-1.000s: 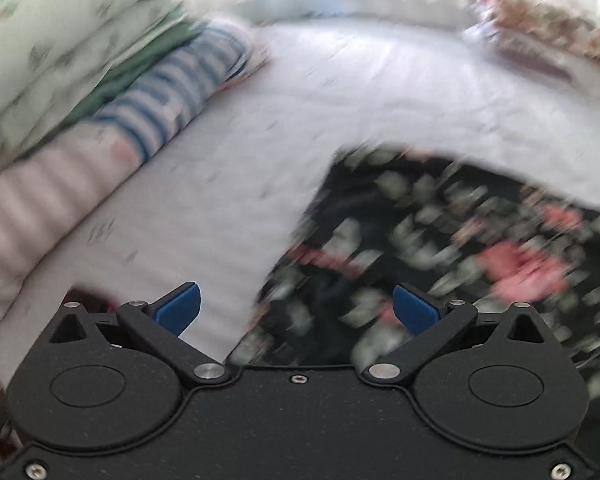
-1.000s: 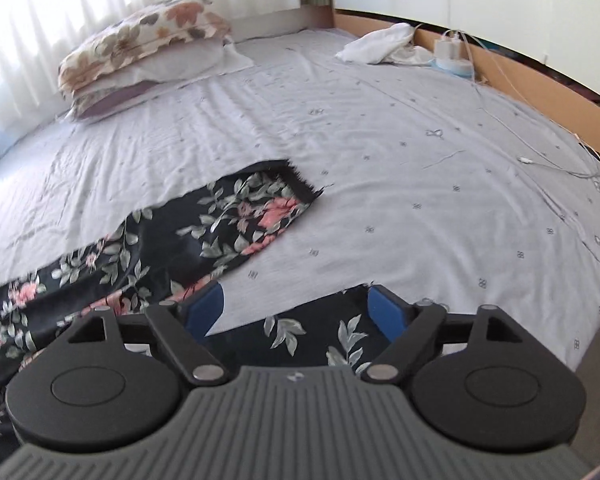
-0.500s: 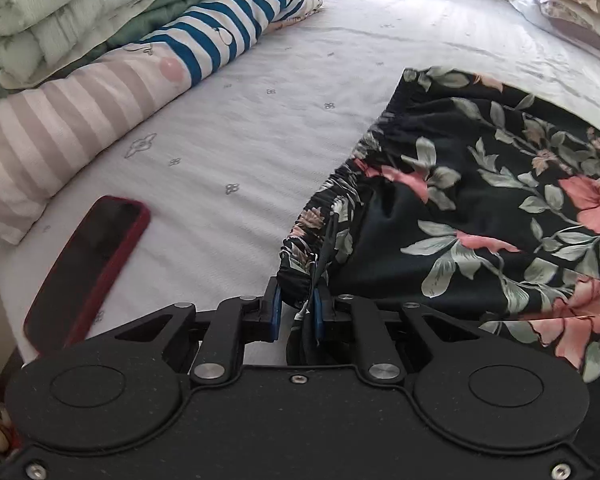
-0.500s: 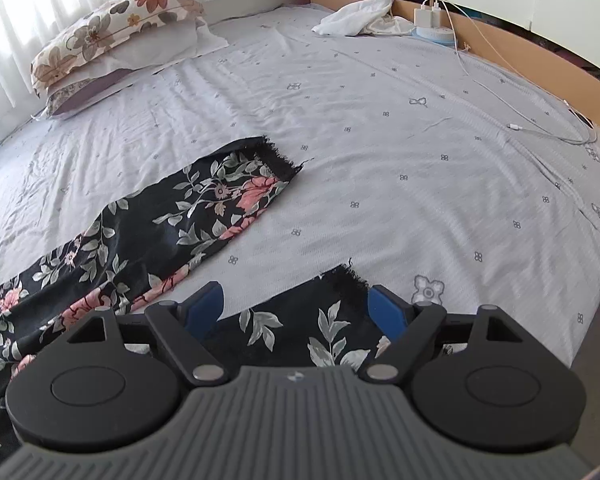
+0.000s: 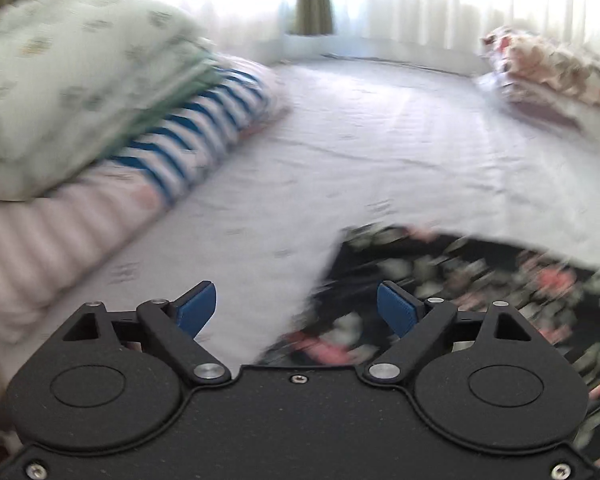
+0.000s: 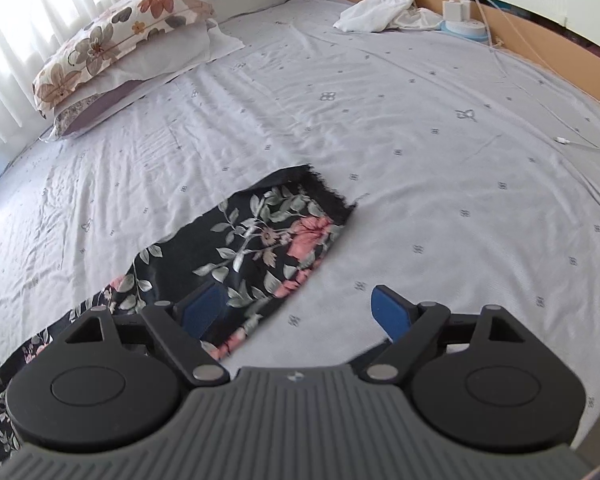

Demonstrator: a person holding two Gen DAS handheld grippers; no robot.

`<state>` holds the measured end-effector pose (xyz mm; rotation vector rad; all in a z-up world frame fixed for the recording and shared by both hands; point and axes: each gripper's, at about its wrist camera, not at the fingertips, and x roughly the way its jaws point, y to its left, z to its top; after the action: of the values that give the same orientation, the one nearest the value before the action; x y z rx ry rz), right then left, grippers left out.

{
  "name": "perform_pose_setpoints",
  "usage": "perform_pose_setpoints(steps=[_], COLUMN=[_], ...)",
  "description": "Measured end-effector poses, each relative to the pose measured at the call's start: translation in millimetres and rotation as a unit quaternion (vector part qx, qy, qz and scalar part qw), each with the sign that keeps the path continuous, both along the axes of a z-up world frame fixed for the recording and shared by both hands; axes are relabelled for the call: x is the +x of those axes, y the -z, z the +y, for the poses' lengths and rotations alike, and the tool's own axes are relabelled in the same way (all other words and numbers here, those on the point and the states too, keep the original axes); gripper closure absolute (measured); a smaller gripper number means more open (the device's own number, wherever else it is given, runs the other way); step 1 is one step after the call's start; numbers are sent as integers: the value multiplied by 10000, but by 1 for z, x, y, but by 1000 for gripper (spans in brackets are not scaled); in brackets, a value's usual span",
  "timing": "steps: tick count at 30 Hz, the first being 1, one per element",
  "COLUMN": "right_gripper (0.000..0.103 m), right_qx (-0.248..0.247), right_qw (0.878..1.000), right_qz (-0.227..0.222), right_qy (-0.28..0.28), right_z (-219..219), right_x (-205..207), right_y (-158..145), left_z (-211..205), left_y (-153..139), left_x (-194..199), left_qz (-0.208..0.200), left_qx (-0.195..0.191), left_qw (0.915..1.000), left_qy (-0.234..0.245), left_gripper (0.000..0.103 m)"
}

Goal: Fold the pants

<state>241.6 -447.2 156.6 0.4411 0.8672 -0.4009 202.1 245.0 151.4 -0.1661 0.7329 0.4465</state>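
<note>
**Both claws empty above floral pants laid out on the bed**

Left wrist view (blurred): The left claw (image 5: pixel 296 310) is spread and its jaws are opening, with nothing between the blue pads. The pants (image 5: pixel 480 292), black with pink flowers and pale leaves, lie flat on the bed (image 5: pixel 380 152), ahead and to the right of this claw; the near corner of the fabric sits just under the right pad. Folded bedding (image 5: pixel 100 120) is stacked along the left edge, well apart from the pants.

Right wrist view (sharp): The right claw (image 6: pixel 296 312) is spread wide and holds nothing. One pant leg (image 6: pixel 252 248) runs diagonally from lower left to a frayed hem (image 6: pixel 324 188) at upper right, ahead and left of the claw's centre; its left pad overlaps the fabric's edge. Judgement: the hem end falls to the right claw, and the leg's long axis sets the fold direction.
</note>
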Motion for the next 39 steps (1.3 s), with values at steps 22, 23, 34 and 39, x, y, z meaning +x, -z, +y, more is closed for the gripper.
perform_pose_setpoints(steps=[22,23,34,39], right_gripper=[13,13,21,102], right_qx=[881,916,1,-958], right_qw=[9941,9935,9953,9895], right_qz=[6,5,497,827], right_qy=[633,679,831,704], right_z=[-50,-53,-54,-35], right_x=[199,205,270,269], right_y=[124,130,172,166], left_z=[30,30,35,15], left_y=[132,138,162,148], left_x=[234,236,251,247], left_qz=[1056,1081,1049,772], left_qx=[-1180,-1145,-818,-458], left_qw=[9814,9809,9786,9871], left_qy=[-1089,-1139,-1573,-1325], left_gripper=[15,14,0,89])
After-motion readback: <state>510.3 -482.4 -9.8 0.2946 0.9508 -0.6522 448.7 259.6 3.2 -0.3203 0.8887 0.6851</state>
